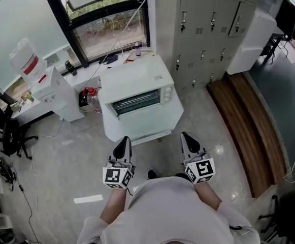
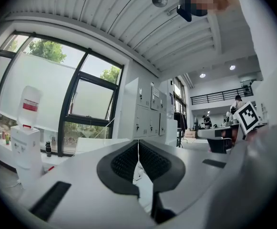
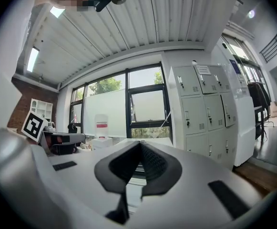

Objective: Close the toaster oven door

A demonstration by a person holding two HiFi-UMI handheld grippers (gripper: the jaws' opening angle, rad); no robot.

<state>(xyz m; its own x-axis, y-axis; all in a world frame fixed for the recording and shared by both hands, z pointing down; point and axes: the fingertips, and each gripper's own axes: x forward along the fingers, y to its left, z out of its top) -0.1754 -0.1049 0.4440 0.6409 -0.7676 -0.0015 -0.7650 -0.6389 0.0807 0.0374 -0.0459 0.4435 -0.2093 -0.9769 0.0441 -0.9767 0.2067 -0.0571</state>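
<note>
The white toaster oven stands on a white stand in the middle of the head view. Its glass door faces me and looks upright against the front, with the rack showing behind it. Knobs sit to the door's right. My left gripper and right gripper are both held low near my body, short of the stand and apart from the oven. Both are shut with nothing between the jaws. In the left gripper view the pads meet at a thin seam, as do the pads in the right gripper view.
A water dispenser with a bottle stands left of the oven. Grey lockers line the back right wall. A wooden bench runs along the right. A black chair is at the far left, and cables lie on the floor.
</note>
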